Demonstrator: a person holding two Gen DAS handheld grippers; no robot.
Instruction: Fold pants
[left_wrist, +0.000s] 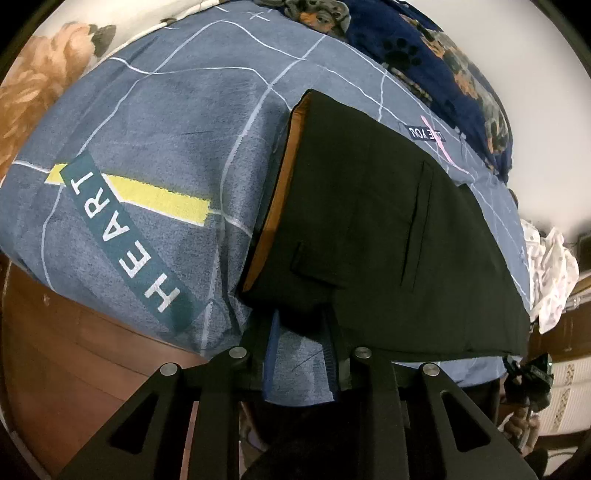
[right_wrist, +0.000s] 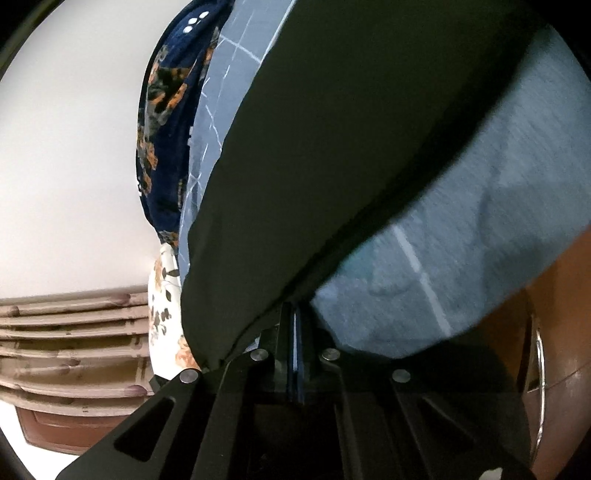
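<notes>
Black pants (left_wrist: 373, 229) lie on a blue-grey bedsheet (left_wrist: 155, 125), folded lengthwise, with the orange-lined waistband on the left and a back pocket slit showing. My left gripper (left_wrist: 301, 321) is open, its blue-padded fingers (left_wrist: 271, 332) at the near waist corner of the pants, straddling bare sheet. My right gripper (right_wrist: 295, 314) is shut on the lower edge of the pants (right_wrist: 332, 147), which fill most of the right wrist view and lift off the sheet (right_wrist: 480, 229). The right gripper also shows at the far right of the left wrist view (left_wrist: 530, 376).
A dark blue dog-print blanket (left_wrist: 424, 48) lies along the far side of the bed. A floral pillow (left_wrist: 40, 85) sits at the far left. White patterned cloth (left_wrist: 550, 269) hangs at the right. The wooden bed frame (left_wrist: 74, 350) runs below the sheet.
</notes>
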